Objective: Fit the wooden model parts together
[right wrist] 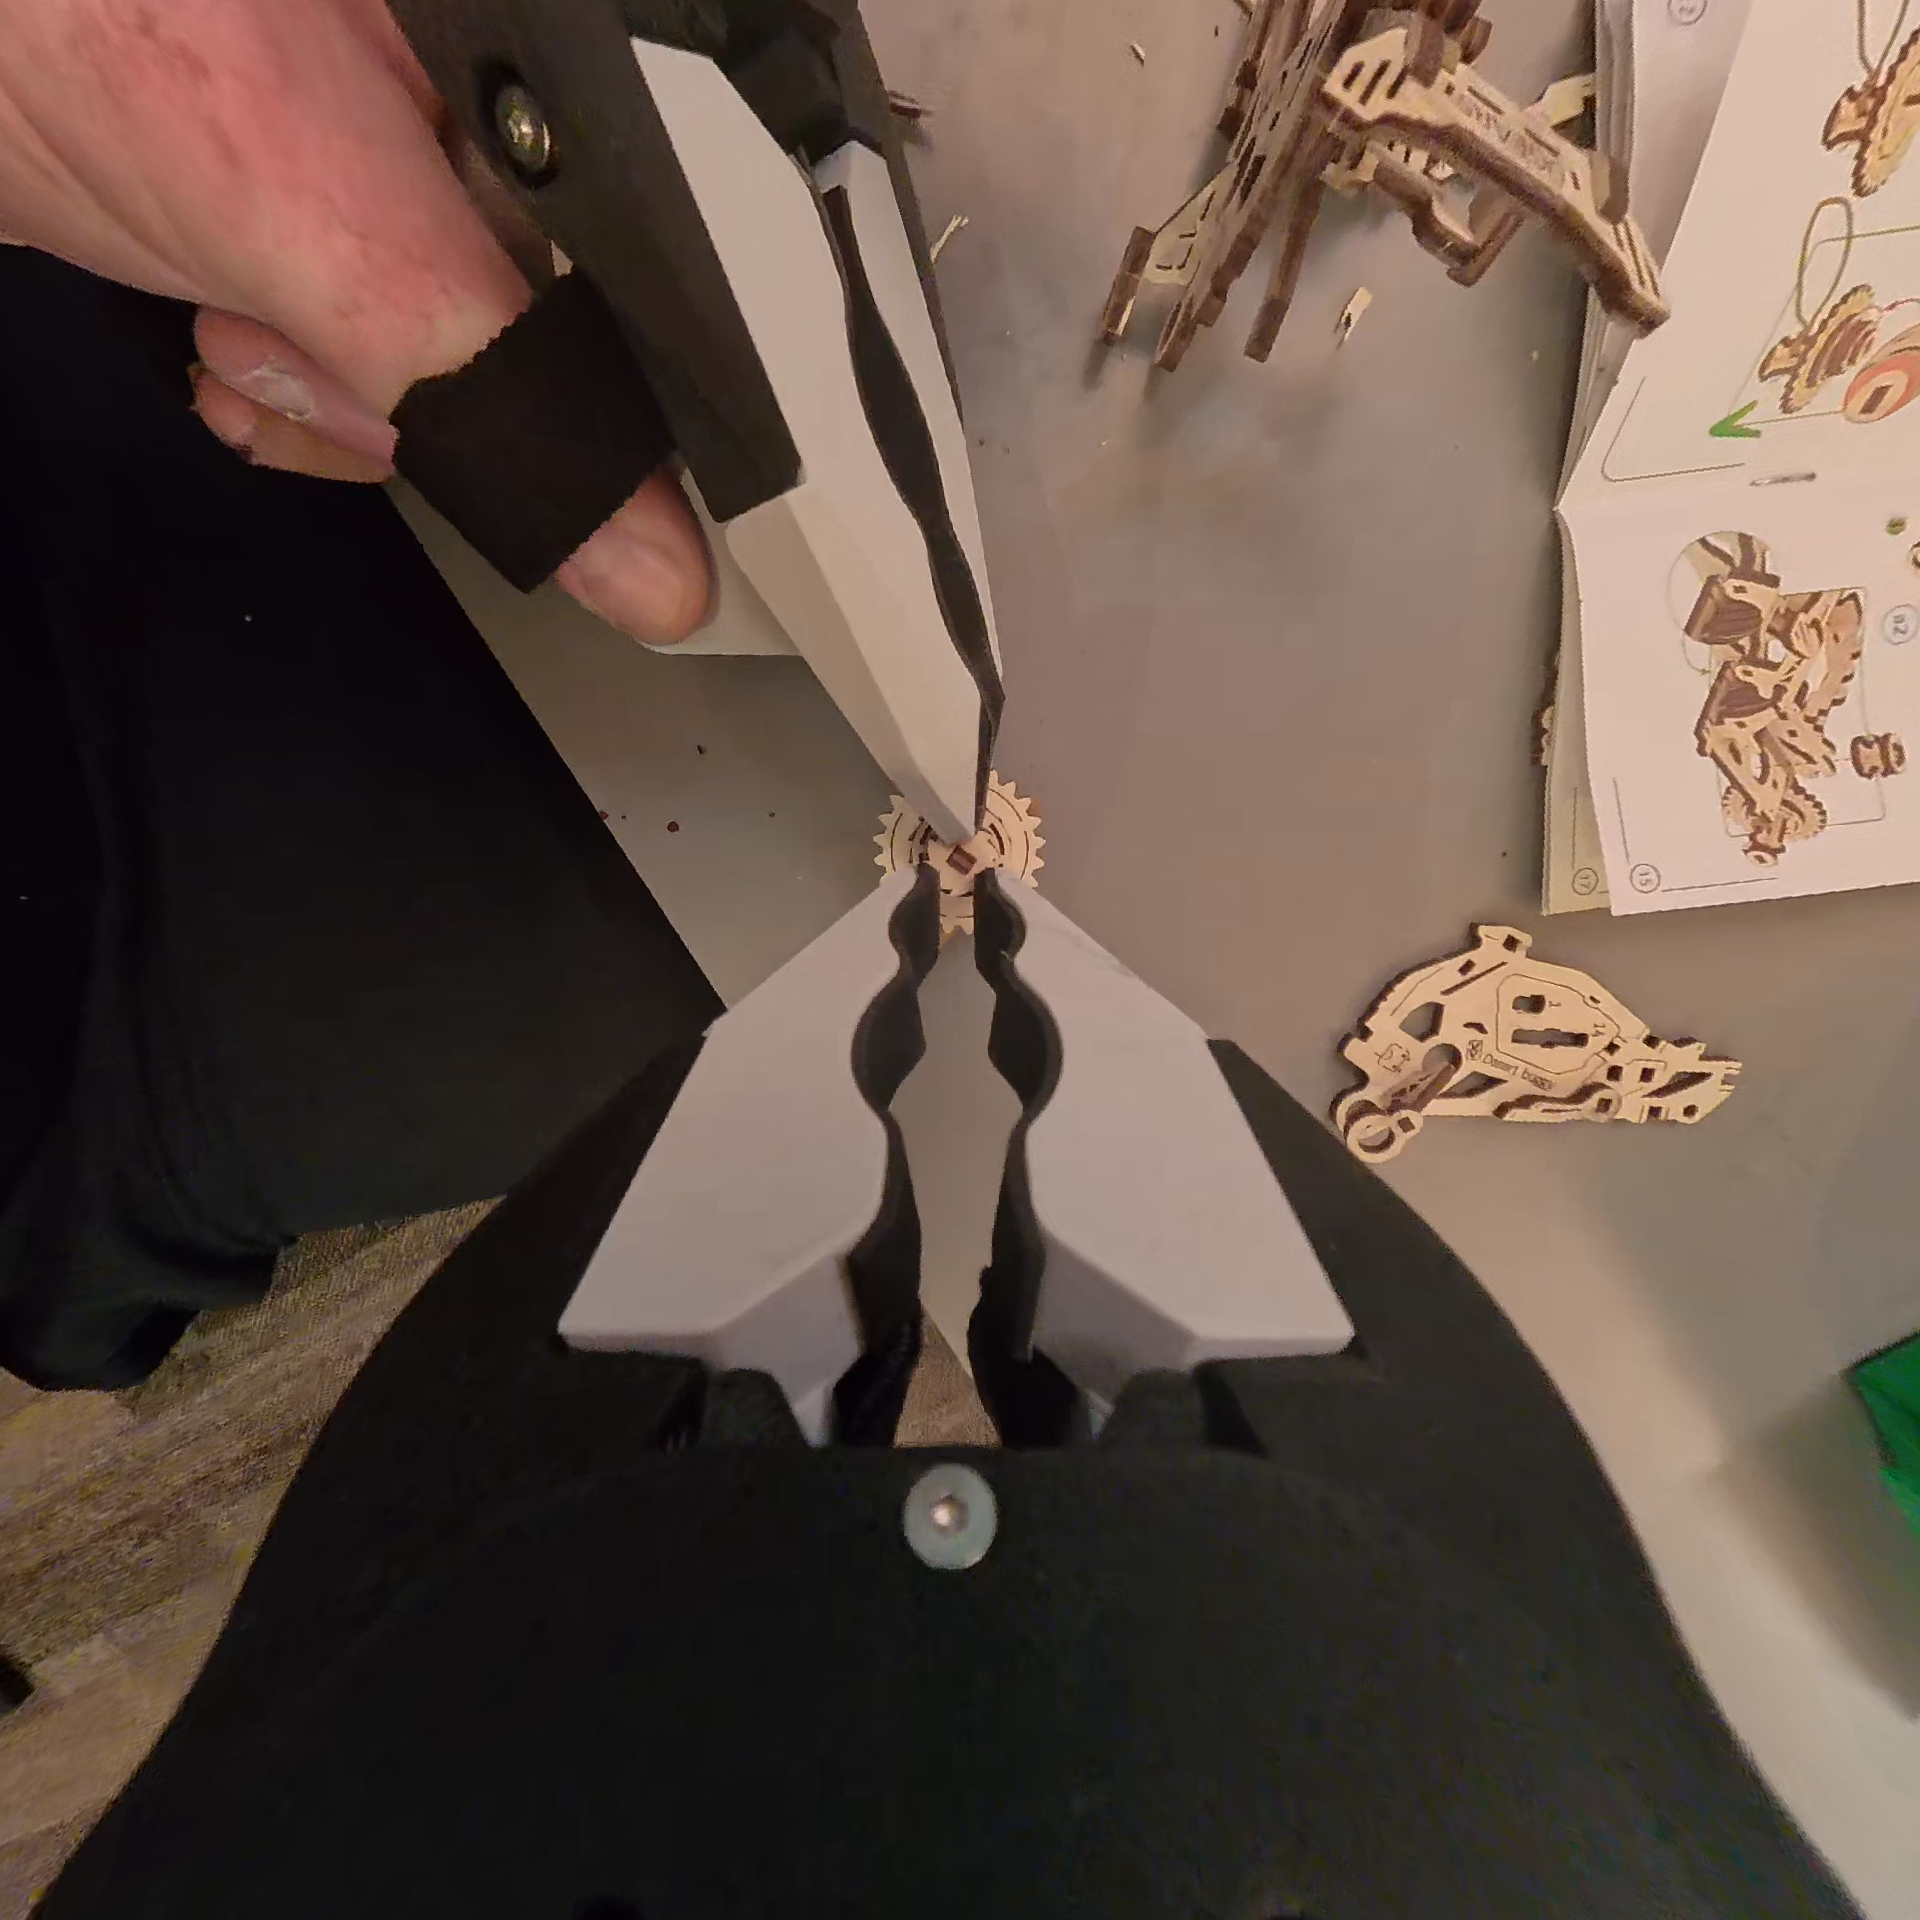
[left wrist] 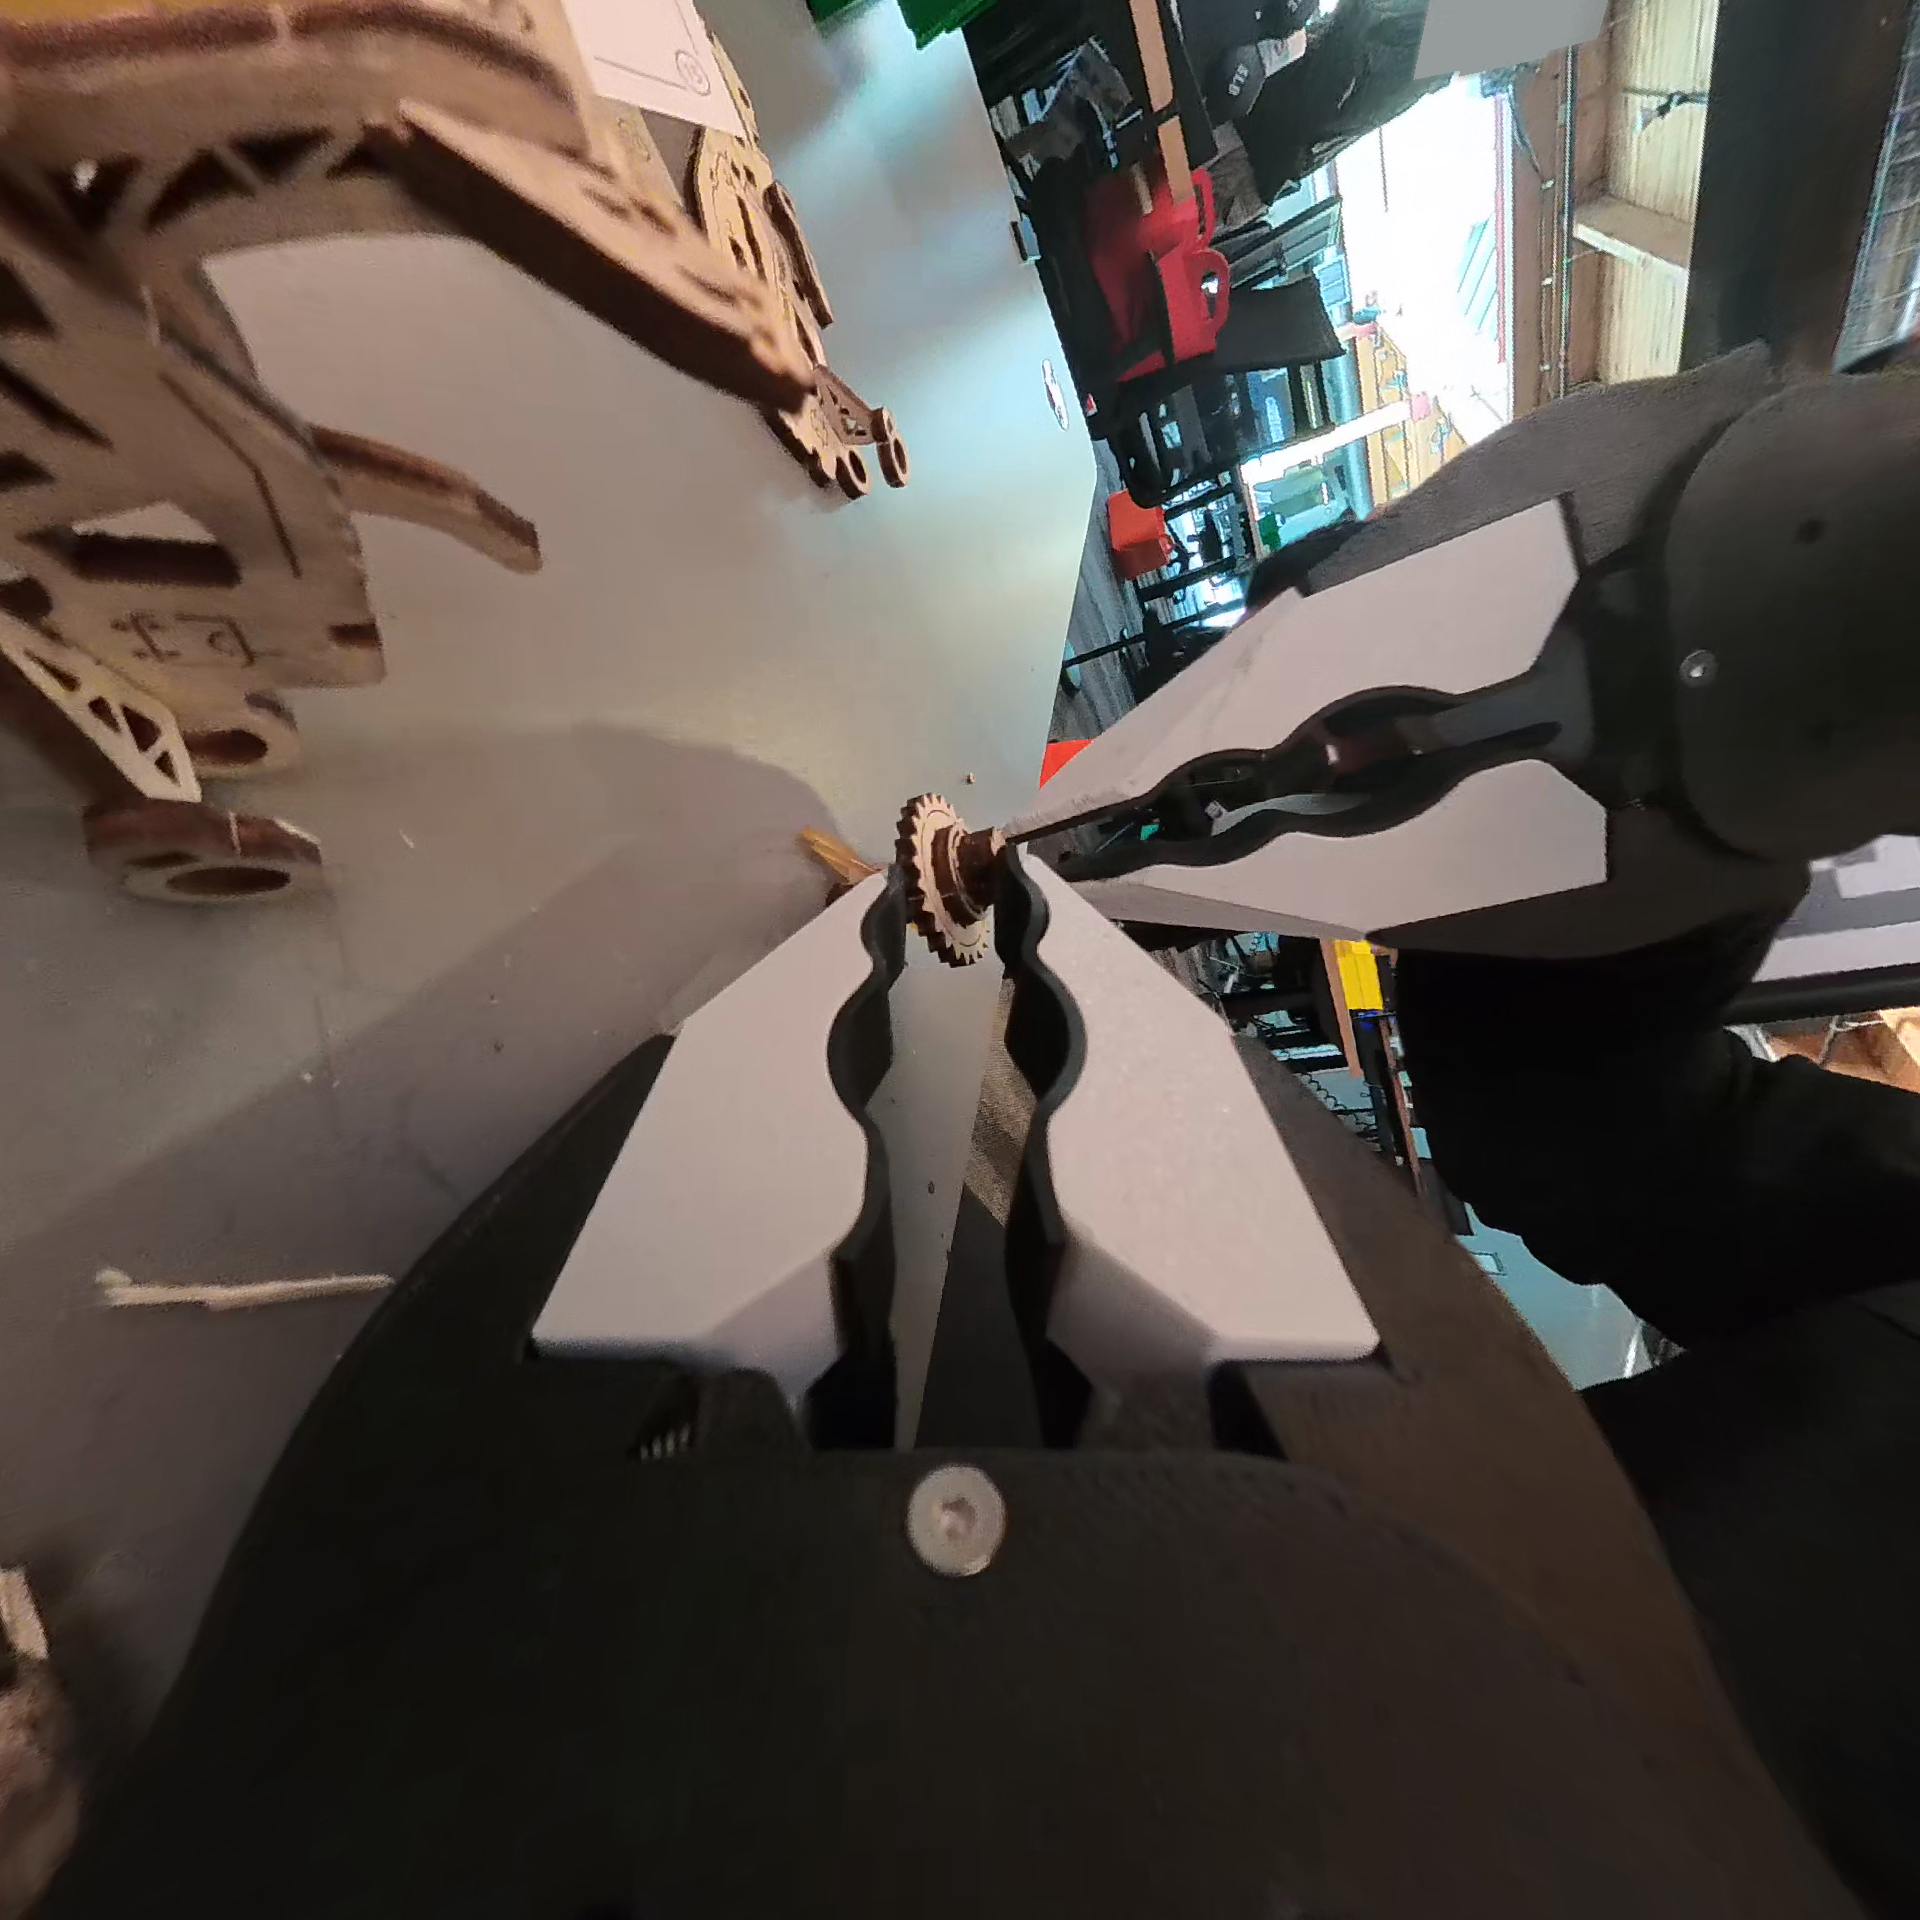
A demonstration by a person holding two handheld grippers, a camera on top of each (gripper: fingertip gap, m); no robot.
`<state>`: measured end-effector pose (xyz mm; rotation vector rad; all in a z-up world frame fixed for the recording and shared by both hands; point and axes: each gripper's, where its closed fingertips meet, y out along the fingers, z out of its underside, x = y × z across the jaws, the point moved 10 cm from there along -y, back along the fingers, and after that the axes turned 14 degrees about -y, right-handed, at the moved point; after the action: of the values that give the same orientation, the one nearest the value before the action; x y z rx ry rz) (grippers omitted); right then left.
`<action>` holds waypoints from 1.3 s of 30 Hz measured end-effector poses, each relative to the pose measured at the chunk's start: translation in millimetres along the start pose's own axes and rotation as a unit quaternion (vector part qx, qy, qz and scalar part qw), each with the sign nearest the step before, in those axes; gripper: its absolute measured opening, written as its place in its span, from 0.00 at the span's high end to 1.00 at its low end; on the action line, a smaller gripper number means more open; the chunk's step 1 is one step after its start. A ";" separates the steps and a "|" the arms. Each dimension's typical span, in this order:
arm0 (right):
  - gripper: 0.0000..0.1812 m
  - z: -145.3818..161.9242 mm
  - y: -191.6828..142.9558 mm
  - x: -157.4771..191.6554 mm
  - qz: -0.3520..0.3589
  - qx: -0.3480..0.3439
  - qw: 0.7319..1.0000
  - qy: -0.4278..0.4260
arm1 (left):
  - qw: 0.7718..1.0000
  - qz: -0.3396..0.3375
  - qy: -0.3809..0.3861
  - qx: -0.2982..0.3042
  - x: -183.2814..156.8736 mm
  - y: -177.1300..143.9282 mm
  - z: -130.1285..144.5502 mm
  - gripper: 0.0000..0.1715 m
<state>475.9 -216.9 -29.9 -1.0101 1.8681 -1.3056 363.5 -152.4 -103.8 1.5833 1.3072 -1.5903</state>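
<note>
A small wooden gear (left wrist: 928, 883) on a short hub is held in the air between both grippers, above the grey table (left wrist: 623, 623). My left gripper (left wrist: 948, 883) is shut around the gear and hub at its fingertips. My right gripper (left wrist: 1013, 831) comes in from the right with its tips pinched on the hub's end. In the right wrist view, my right gripper (right wrist: 954, 883) is shut on the hub (right wrist: 961, 858), with the gear's teeth (right wrist: 1018, 831) behind it. The left gripper (right wrist: 977, 821) reaches down from the upper left, held by a hand (right wrist: 260, 208).
A partly built wooden model (right wrist: 1351, 156) stands at the back of the table and looms at the left in the left wrist view (left wrist: 156, 468). A flat wooden side panel (right wrist: 1517, 1039) lies to the right. An open instruction booklet (right wrist: 1714, 623) lies at the far right. The table edge (right wrist: 644, 831) runs close on the left. Only a small space, under 4 cm, lies between the two pairs of fingers.
</note>
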 end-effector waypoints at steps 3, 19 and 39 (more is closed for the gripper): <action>0.98 -4.1 0.3 -0.6 -0.005 0.018 1.000 -0.009 | 1.000 -0.001 0.001 -0.001 0.1 -0.4 0.6 0.91; 0.98 -6.7 0.3 -1.3 -0.004 0.028 1.000 0.003 | 1.000 0.001 -0.005 -0.005 0.8 0.0 -0.4 0.90; 0.95 33.2 -11.0 24.6 0.057 -0.126 0.986 0.095 | 0.997 0.015 0.053 -0.055 -6.0 -30.8 -1.5 0.90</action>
<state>493.8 -255.7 -31.3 -0.9139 2.2454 -1.1529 337.9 -140.8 -89.9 1.6305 1.3966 -1.4073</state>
